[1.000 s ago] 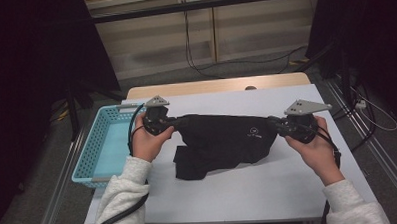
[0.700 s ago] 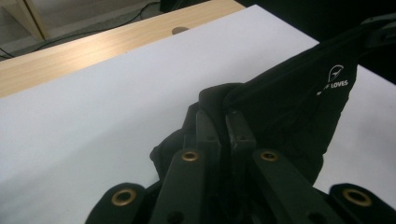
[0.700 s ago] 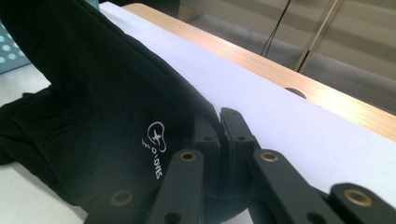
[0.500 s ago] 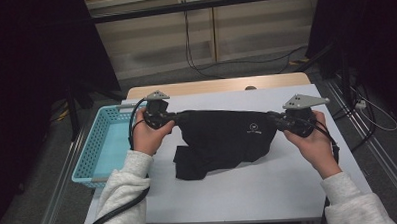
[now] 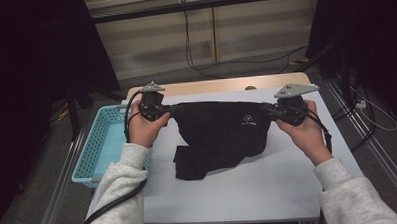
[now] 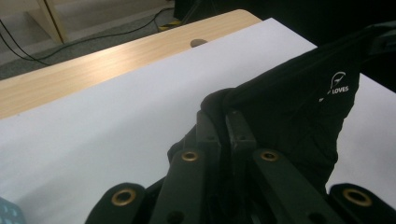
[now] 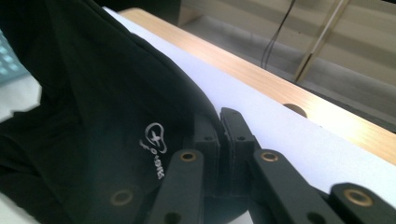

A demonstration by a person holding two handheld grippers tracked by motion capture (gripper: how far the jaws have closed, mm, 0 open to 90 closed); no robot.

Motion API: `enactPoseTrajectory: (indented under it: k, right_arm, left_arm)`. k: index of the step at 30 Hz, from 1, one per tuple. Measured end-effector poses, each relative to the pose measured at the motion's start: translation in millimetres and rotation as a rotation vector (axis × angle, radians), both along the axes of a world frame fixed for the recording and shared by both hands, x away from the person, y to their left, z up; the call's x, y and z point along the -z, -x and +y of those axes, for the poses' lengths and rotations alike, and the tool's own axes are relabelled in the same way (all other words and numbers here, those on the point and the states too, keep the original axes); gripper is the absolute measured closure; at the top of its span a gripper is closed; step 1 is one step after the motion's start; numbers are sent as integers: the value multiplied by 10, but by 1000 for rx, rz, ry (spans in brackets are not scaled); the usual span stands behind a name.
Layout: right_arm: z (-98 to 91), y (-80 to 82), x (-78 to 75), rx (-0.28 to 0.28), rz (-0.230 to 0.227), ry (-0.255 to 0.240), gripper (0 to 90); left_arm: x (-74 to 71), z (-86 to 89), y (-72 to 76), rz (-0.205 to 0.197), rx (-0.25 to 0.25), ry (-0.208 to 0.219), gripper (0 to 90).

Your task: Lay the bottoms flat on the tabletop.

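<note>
- High view: a soft black cloth [image 5: 222,136] hangs stretched between two grippers over the white tabletop [image 5: 239,190]. Its top edge is pulled straight, and its floppy bottom rests crumpled on the tabletop.
- The left gripper [image 5: 170,110] is clamped on the cloth's left corner. The right gripper [image 5: 267,111] is clamped on the right corner.
- A light blue plastic basket [image 5: 95,150] with small holes sits just beside the tabletop's left edge.
- Compared with a second ago, the right gripper has gone a bit farther from the person, and the cloth's top edge looks straighter.
- Left gripper view: the black jaws are squeezed together on a bunched fold of cloth [image 6: 299,107]. A small white logo [image 6: 337,84] shows.
- Right gripper view: the jaws pinch the smooth cloth [image 7: 93,116] beside a white logo [image 7: 156,140]. A wooden strip [image 7: 280,88] runs along the tabletop's far edge.
</note>
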State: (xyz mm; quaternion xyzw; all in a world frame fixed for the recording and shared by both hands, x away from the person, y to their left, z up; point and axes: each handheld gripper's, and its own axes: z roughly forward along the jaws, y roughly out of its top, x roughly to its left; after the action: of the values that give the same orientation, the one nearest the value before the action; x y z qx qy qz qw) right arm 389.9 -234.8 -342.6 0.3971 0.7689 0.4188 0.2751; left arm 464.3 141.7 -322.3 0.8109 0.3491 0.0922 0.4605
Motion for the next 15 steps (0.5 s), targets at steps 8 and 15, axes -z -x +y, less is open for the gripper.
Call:
enactPoseTrajectory:
  k: [8, 15]
  right_arm:
    - [5, -142, 115, 4, 27, 21, 861]
    - [-11, -552, 130, 12, 64, 132, 867]
  left_arm:
    - [178, -38, -146, 47, 0, -1, 868]
    - [113, -121, -537, 34, -42, -3, 868]
